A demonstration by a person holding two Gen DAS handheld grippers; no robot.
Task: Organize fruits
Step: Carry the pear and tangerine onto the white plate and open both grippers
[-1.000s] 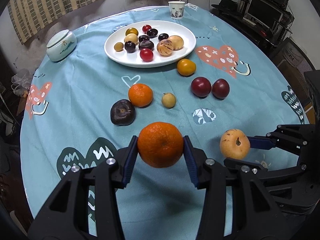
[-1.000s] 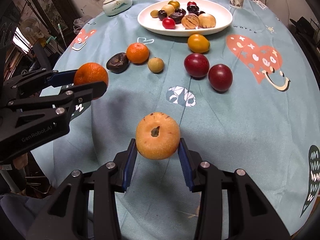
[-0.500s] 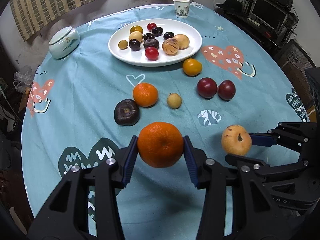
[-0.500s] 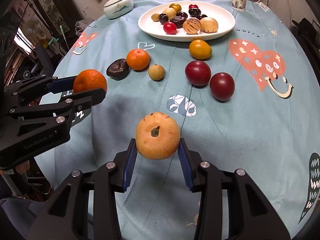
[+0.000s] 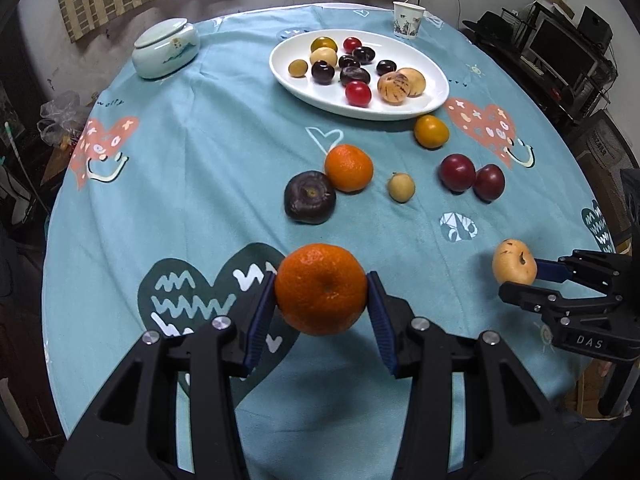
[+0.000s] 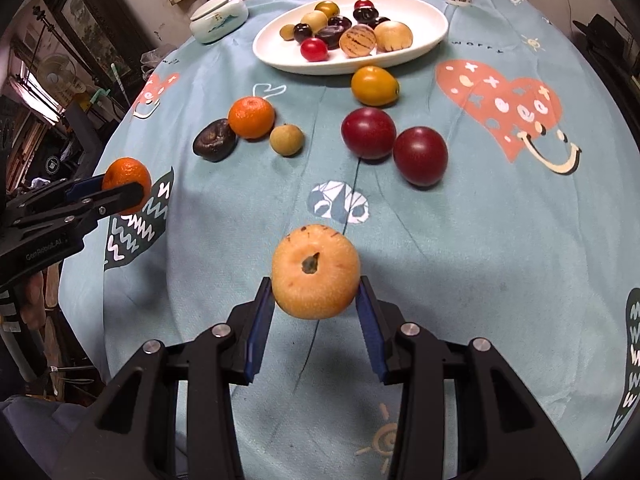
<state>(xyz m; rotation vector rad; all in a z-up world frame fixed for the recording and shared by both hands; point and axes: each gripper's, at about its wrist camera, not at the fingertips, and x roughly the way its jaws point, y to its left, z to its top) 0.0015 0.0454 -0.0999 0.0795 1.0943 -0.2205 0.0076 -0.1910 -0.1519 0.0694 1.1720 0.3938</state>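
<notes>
Left gripper [image 5: 321,289]: clamped on a tangerine [image 5: 320,288], held above the table's near edge.
Right gripper [image 6: 316,276]: clamped on a tan fruit [image 6: 315,271], also above the near edge.
Plate [image 5: 434,100]: white, oval, at the table's far edge, holding small fruits.
Table [image 5: 200,168]: mid-table lie a dark fruit [image 5: 309,197] touching a second tangerine [image 5: 349,168], a small tan fruit [image 5: 400,187], two red plums [image 5: 472,176] and a yellow-orange fruit [image 5: 431,131] just beside the plate.
Far edge: lidded jar [image 5: 166,48], paper cup [image 5: 408,20].

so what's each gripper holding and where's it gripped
The left gripper pinches a mandarin orange across its sides. The right gripper pinches a tan pear-like fruit across its sides, its stem pit facing the camera.
</notes>
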